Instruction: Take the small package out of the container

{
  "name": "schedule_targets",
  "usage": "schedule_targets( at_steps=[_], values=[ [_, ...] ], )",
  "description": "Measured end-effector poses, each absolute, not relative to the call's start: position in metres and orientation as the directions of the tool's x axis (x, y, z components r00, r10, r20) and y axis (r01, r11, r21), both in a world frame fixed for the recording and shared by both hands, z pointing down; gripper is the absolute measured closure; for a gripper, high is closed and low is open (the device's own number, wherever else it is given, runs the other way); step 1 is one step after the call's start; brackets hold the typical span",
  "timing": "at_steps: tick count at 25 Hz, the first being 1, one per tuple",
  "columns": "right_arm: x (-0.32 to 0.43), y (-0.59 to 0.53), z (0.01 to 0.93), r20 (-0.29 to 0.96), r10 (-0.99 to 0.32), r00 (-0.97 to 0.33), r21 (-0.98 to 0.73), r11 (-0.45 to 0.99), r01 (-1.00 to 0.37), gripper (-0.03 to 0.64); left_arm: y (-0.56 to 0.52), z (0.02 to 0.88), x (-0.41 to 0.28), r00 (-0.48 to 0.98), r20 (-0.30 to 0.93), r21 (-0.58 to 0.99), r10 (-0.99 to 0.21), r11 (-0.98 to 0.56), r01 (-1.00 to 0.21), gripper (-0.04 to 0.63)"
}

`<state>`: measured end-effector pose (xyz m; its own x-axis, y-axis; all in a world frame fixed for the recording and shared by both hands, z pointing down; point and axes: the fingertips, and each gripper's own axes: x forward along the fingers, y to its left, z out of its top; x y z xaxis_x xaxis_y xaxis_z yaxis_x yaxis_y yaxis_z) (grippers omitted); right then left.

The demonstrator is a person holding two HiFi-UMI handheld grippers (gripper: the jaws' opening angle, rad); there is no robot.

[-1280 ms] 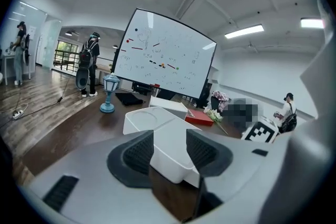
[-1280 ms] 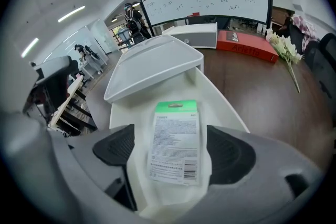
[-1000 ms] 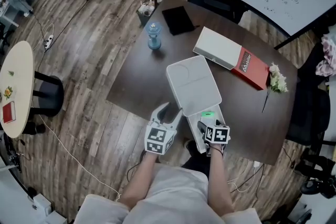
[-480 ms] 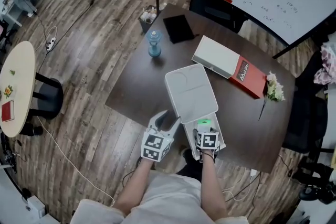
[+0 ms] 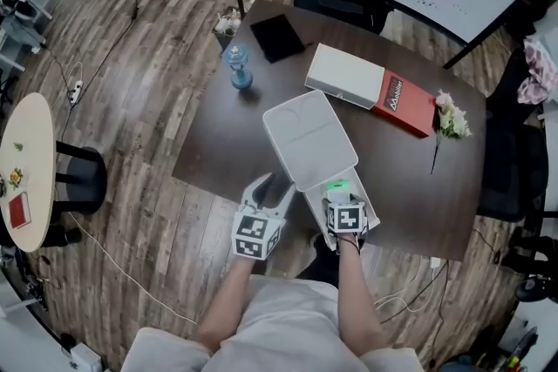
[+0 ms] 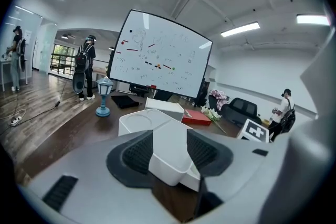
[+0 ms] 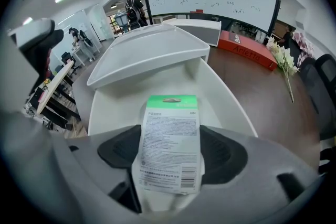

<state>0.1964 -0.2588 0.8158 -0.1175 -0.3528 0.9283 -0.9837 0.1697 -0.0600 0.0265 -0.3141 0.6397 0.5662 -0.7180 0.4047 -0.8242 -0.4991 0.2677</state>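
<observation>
Our right hand-held gripper (image 7: pixel 170 157) was closing on the small green-topped printed package (image 7: pixel 170 126) lying inside the open white plastic container (image 7: pixel 231 97) on the dark worktop (image 7: pixel 262 97). Our left hand-held gripper (image 6: pixel 169 152) stood wide.

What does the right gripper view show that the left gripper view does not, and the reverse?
Only the right gripper view: the small package, green-topped, between the closing jaws of the right claw, at the container. Only the left gripper view: the open left claw and a blue lantern. Both: that white container, the whiteboard, the white and red box.
</observation>
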Motion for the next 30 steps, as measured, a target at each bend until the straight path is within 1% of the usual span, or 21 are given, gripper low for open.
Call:
schedule_targets(
  at_steps=[7,17,30],
  values=[
    [0.197,-0.258,0.812,0.922,-0.370,-0.114,-0.051,0.177,-0.983,0.267,-0.304,0.646,0.011,0.557,0.444,0.238,-0.702,-0.507,-0.828,0.402],
    [0.175,-0.255,0.808,0.908,-0.399,-0.128,-0.017,0.268,-0.963,0.267,-0.301,0.638,-0.022,0.578,0.459,0.199,-0.675,-0.556,-0.807,0.399],
    [0.176,-0.239,0.775,0.897,-0.435,-0.076,0.049,0.269,-0.962,0.267,-0.266,0.655,-0.016,0.630,0.492,0.263,-0.601,-0.587,-0.766,0.399]
  ],
)
